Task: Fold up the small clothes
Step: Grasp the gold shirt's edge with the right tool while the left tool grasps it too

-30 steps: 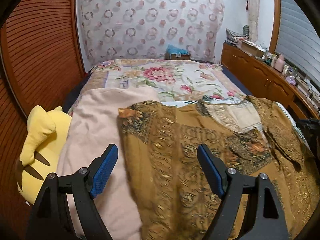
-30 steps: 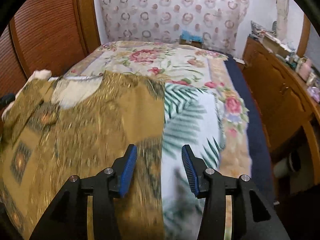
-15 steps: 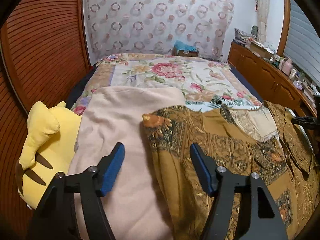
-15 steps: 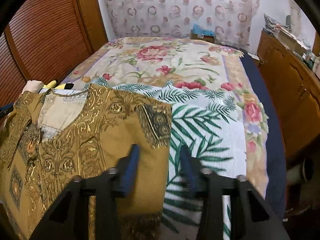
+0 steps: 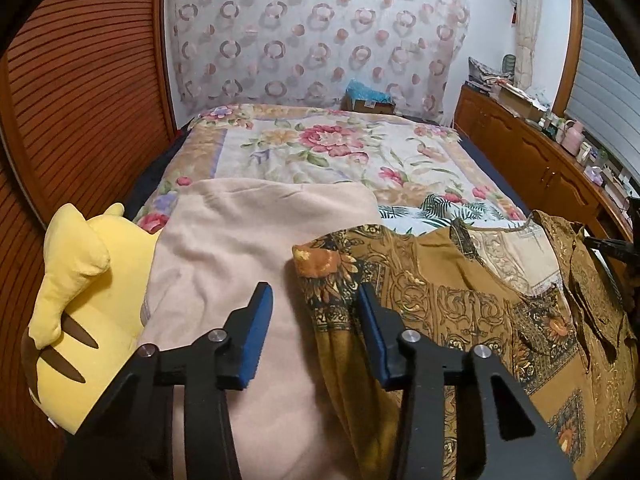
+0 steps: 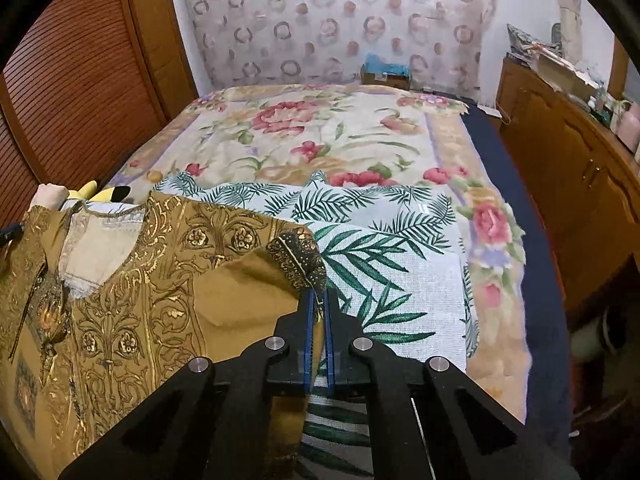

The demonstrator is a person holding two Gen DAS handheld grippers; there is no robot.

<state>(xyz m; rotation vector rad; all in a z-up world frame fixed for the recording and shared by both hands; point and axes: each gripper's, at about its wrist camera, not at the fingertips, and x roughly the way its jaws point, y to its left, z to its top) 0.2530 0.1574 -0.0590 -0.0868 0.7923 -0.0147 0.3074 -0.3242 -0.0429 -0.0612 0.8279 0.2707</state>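
Note:
A mustard-brown patterned top [image 5: 460, 300] lies spread flat on the bed, neckline away from me. My left gripper [image 5: 314, 290] hovers over its left sleeve edge. The jaws are closing, the dark patterned hem lies between the blue pads, and the pads do not touch the fabric. In the right wrist view the same top [image 6: 140, 300] fills the lower left. My right gripper [image 6: 318, 294] is shut on the right sleeve edge, with a thin fold of cloth pinched between its pads. The far end of the right gripper shows at the right edge of the left wrist view.
A beige blanket [image 5: 240, 248] lies left of the top, with a yellow plush toy [image 5: 80, 300] beyond it against the slatted wooden wall [image 5: 80, 100]. A palm-leaf cloth [image 6: 400, 260] and floral bedspread [image 5: 320, 152] cover the bed. A wooden cabinet [image 6: 580, 180] runs along the right.
Both grippers slid outward to the top's opposite sleeve edges. The left jaws narrowed around the left hem. The right jaws closed fully on the right sleeve edge.

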